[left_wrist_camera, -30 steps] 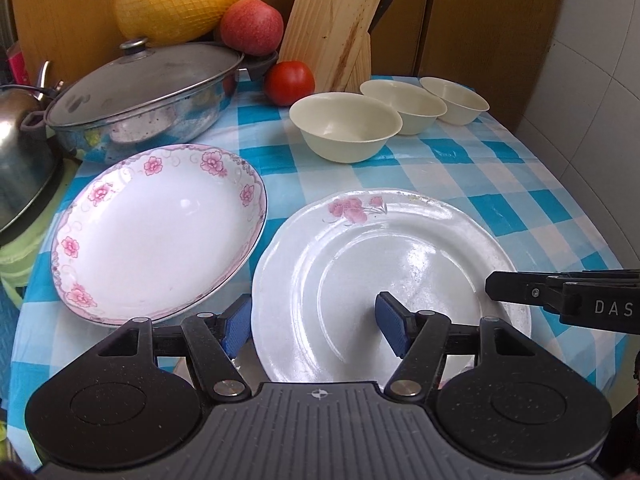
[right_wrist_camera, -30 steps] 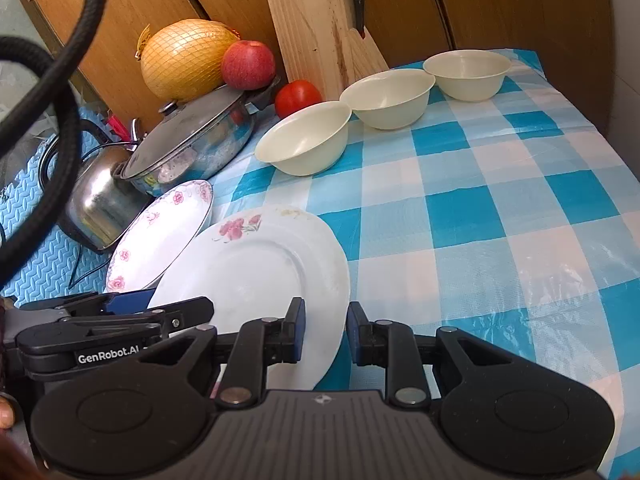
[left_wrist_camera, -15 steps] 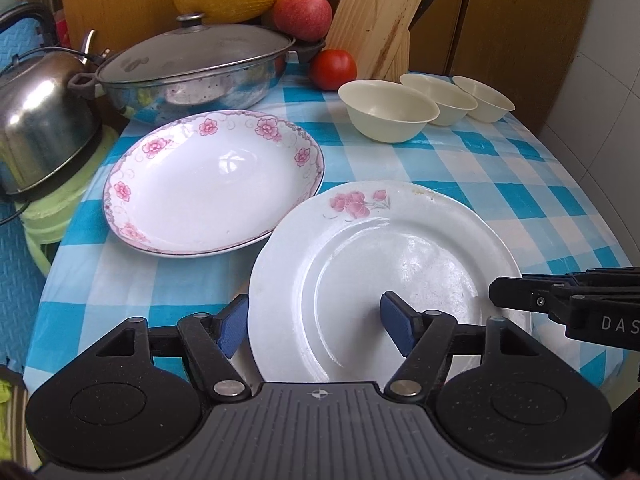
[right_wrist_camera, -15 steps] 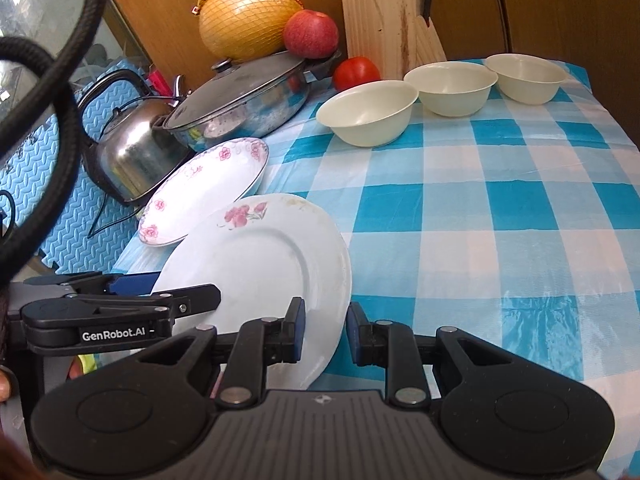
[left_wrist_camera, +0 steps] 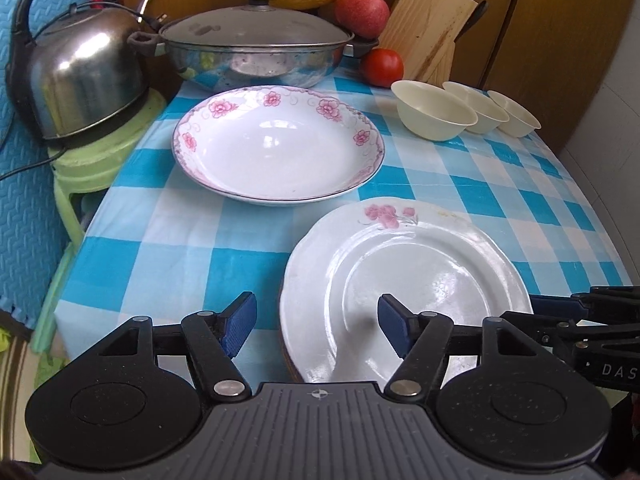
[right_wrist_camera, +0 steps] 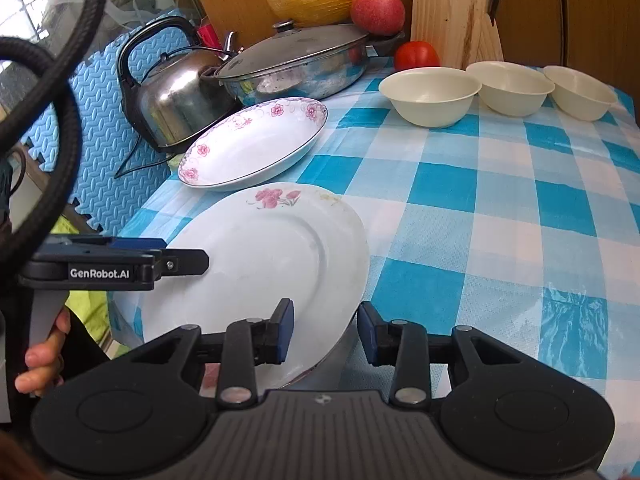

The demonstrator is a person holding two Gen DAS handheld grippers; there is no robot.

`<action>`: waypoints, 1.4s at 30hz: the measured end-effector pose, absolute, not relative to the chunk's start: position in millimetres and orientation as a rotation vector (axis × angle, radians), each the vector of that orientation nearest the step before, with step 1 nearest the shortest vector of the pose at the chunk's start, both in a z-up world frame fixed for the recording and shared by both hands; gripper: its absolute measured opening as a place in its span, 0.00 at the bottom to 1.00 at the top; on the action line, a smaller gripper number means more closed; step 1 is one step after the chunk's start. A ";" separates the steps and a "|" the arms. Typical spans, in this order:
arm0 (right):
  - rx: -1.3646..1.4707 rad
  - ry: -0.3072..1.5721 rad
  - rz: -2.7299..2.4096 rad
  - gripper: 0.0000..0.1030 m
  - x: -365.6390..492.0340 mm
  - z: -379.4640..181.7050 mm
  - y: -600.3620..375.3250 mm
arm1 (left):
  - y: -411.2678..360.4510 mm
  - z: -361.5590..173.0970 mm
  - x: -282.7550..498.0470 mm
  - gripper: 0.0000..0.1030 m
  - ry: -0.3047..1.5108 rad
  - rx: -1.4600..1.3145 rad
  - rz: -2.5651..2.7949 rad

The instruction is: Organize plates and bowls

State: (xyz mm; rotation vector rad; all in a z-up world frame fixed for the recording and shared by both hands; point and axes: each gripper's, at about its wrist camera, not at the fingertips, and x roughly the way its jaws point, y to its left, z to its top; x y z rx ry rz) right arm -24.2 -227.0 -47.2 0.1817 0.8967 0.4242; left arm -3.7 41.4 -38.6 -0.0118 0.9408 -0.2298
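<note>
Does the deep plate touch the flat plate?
Apart. In the left wrist view a strip of checked cloth shows between the deep plate and the flat plate.

1. Worktop [left_wrist_camera: 256,240] under blue-and-white checked cloth.
2. Wooden cabinet doors [right_wrist_camera: 592,12] behind it.
3. Blue foam mat [left_wrist_camera: 24,208] lines the left side.
4. Window [right_wrist_camera: 36,4] far left, daylight.
5. White tiled wall [left_wrist_camera: 608,128] right.

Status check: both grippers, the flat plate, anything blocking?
Right gripper opening, flat plate rim between jaws. Left gripper closing, straddling same rim, pads clear. Nothing blocking.
</note>
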 end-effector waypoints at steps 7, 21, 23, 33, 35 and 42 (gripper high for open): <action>0.271 0.936 0.411 0.34 -12.8 -54.0 -230.1 | 40.6 -45.5 -3.3 0.75 0.991 -0.039 -0.300; 0.285 0.921 0.283 0.35 -3.8 -54.3 -250.8 | -6.8 -50.5 16.1 0.84 0.996 0.038 -0.356; 0.300 0.922 0.261 0.35 -0.9 -54.5 -257.4 | -14.9 -51.6 20.5 0.84 0.993 0.049 -0.371; 0.344 0.885 0.218 0.35 4.3 -45.4 -270.8 | 8.7 -41.6 13.2 0.83 0.948 0.016 -0.352; 0.353 0.877 0.196 0.35 4.7 -43.6 -274.5 | 17.4 -37.1 11.7 0.83 0.937 -0.003 -0.336; 0.396 0.802 0.207 0.35 28.8 -17.7 -272.9 | 47.3 -12.1 25.7 0.86 0.862 -0.052 -0.217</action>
